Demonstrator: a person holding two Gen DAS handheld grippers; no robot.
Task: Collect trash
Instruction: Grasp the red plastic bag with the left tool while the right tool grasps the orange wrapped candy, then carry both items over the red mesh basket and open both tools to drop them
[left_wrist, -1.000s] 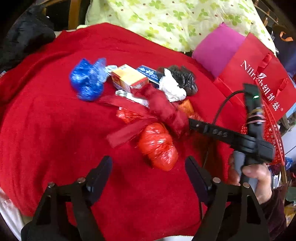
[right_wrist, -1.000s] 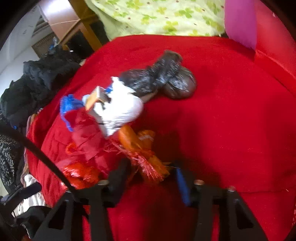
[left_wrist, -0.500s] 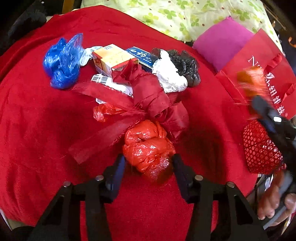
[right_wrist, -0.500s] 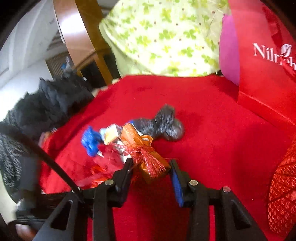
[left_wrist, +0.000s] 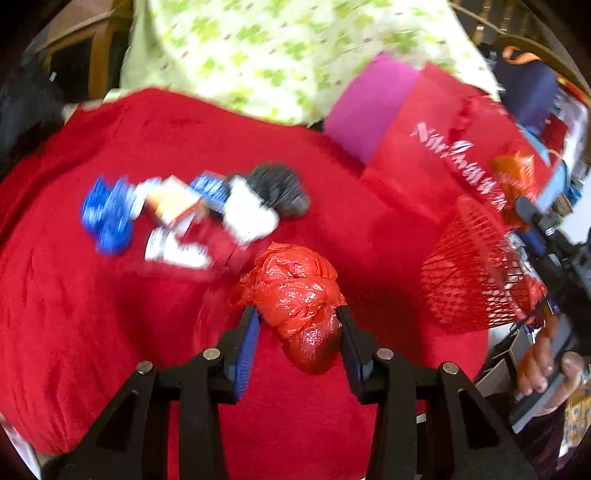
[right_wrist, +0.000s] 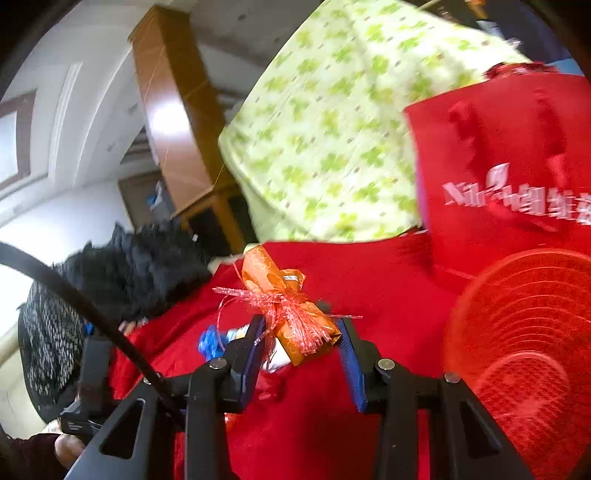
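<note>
My left gripper (left_wrist: 297, 332) is shut on a crumpled red plastic bag (left_wrist: 297, 291) and holds it above the red blanket (left_wrist: 92, 314). My right gripper (right_wrist: 301, 339) is shut on an orange wrapper tied with red tinsel (right_wrist: 284, 306), lifted in the air; it also shows in the left wrist view (left_wrist: 515, 173) above the red mesh basket (left_wrist: 476, 273). The basket's rim sits right of the right gripper (right_wrist: 524, 332). A pile of trash stays on the blanket: blue bag (left_wrist: 107, 218), orange box (left_wrist: 173, 203), white wad (left_wrist: 249, 218), black bag (left_wrist: 280, 188).
A red "Nilrich" shopping bag (left_wrist: 443, 158) and a pink cushion (left_wrist: 365, 114) stand at the back right. A green floral cloth (left_wrist: 280, 48) lies behind the blanket. Black clothing (right_wrist: 140, 266) is heaped at the left. A wooden post (right_wrist: 173, 110) rises behind.
My left gripper closed on the red plastic bag and lifted it off the pile. My right gripper rose with the orange wrapper and swung right toward the red mesh basket.
</note>
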